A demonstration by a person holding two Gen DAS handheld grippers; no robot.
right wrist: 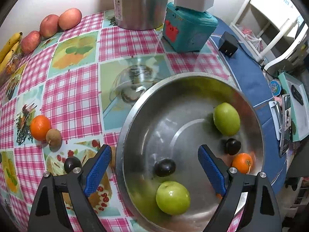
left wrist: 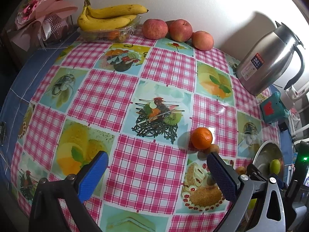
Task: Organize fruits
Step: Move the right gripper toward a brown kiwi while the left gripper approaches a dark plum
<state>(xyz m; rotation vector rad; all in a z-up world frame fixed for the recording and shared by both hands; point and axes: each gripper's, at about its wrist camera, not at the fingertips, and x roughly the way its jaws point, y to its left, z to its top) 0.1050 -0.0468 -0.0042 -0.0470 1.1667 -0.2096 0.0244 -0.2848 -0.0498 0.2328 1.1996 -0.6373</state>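
Right gripper [right wrist: 154, 166] jaws spread wide, nothing between them — it hangs over the steel bowl [right wrist: 256, 114] on the worktop [right wrist: 71, 100]. In the bowl: two green fruits [right wrist: 226, 118], two dark plums [right wrist: 164, 167], a small orange [right wrist: 242, 163]. Left gripper [left wrist: 157, 171] jaws also spread, empty. A mandarin [left wrist: 201, 138] lies left of the bowl, touching a brown fruit [left wrist: 212, 148], possibly a longan.
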